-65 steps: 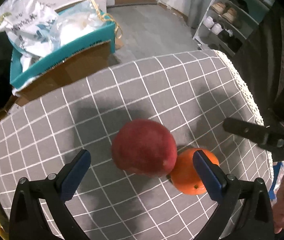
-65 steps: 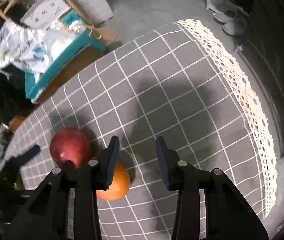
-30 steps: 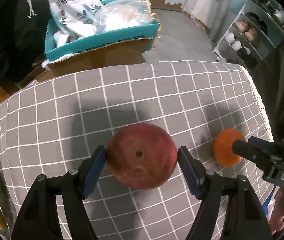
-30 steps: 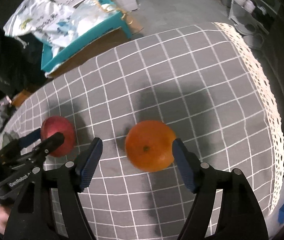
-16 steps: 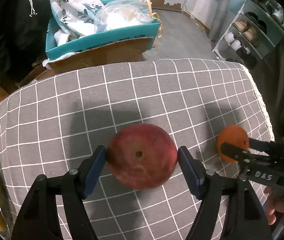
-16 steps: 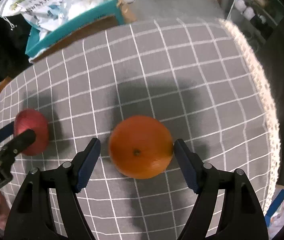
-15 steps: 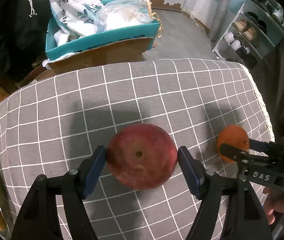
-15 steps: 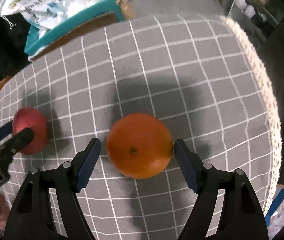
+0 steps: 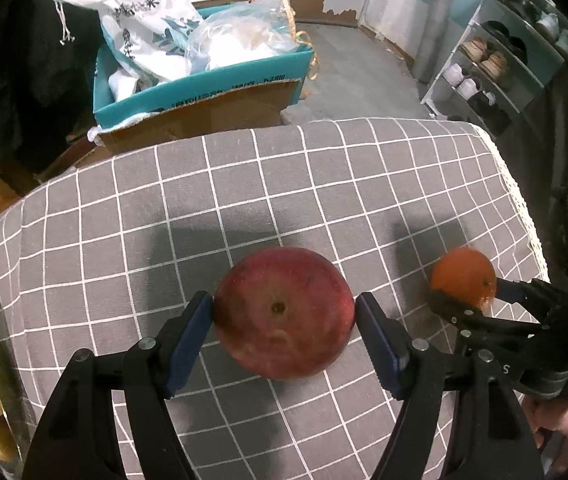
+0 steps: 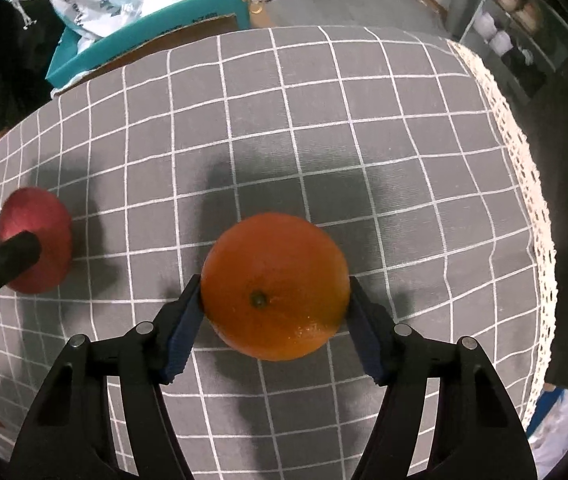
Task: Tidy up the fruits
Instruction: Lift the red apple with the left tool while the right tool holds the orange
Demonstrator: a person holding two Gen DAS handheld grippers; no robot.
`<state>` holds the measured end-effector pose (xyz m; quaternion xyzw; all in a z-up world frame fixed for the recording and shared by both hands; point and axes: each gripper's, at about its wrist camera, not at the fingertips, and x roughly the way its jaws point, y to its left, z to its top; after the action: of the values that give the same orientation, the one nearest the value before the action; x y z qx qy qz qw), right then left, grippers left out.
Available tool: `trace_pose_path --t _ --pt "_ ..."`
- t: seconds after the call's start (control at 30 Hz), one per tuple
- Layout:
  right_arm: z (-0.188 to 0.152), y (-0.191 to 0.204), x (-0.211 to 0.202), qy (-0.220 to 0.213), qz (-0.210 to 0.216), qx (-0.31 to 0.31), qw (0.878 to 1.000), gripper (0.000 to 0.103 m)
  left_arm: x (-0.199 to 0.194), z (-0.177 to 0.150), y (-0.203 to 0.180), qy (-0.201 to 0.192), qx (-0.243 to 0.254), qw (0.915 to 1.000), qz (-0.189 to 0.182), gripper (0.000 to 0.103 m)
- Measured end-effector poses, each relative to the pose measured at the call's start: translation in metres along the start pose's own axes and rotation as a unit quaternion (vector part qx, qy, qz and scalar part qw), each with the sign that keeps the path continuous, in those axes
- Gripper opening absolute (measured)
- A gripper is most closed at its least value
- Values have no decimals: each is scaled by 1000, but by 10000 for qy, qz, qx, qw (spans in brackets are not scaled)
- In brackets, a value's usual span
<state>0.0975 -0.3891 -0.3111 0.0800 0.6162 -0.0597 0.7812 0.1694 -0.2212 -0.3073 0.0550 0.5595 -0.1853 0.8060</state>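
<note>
Left gripper [image 9: 284,312] clamped on red apple [image 9: 284,312] above checked tablecloth [image 9: 324,184]. Right gripper [image 10: 273,300] closing, pads against orange [image 10: 275,286], right of apple. Teal box [image 9: 203,92] lettering beyond the cloth unreadable.

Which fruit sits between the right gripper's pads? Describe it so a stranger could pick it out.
On the grey checked cloth, look toward the lace-trimmed edge. There the right gripper is closing on an orange, its pads against both sides. It is smooth and bright orange, unlike the larger dark red apple in the left gripper.
</note>
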Motion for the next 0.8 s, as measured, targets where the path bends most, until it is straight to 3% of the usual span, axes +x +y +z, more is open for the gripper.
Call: trace_pose_path --t 0.4,0.8 --pt "1 10 -51 -663 -104 -118 9977 67 -44 -17 3 -362 -4 9993 100 75" --pt "-2 42 -111 -1328 125 -324 9905 67 -107 -23 9 -895 71 9957 240 73"
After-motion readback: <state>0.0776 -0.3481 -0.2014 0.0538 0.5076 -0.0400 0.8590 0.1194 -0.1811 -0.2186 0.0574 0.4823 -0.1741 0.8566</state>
